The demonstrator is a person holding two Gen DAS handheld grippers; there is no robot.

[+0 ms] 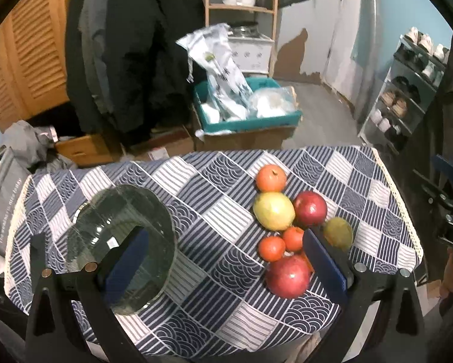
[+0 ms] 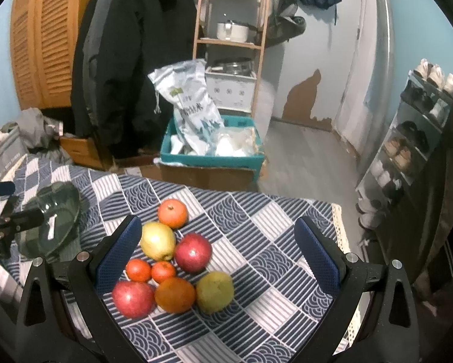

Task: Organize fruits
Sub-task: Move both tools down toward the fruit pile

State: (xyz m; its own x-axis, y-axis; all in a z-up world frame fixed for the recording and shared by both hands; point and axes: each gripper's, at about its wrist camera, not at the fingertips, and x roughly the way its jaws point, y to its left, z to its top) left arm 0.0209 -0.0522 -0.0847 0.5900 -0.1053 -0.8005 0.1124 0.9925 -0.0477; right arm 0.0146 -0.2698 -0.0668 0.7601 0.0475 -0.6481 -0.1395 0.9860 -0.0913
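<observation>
Hand-held grippers (image 2: 217, 260) spread over patterned tablecloth (image 2: 274, 260).

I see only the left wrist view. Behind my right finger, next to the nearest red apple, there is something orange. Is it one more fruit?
Observer: Yes, a large orange lies there, touching the nearest red apple.
Operator: So how many fruits are there in total?
Observer: Eight, counted in the right wrist view.
Operator: Is the right gripper open?
Observer: Yes, the right gripper is open, its fingers wide apart.
</observation>
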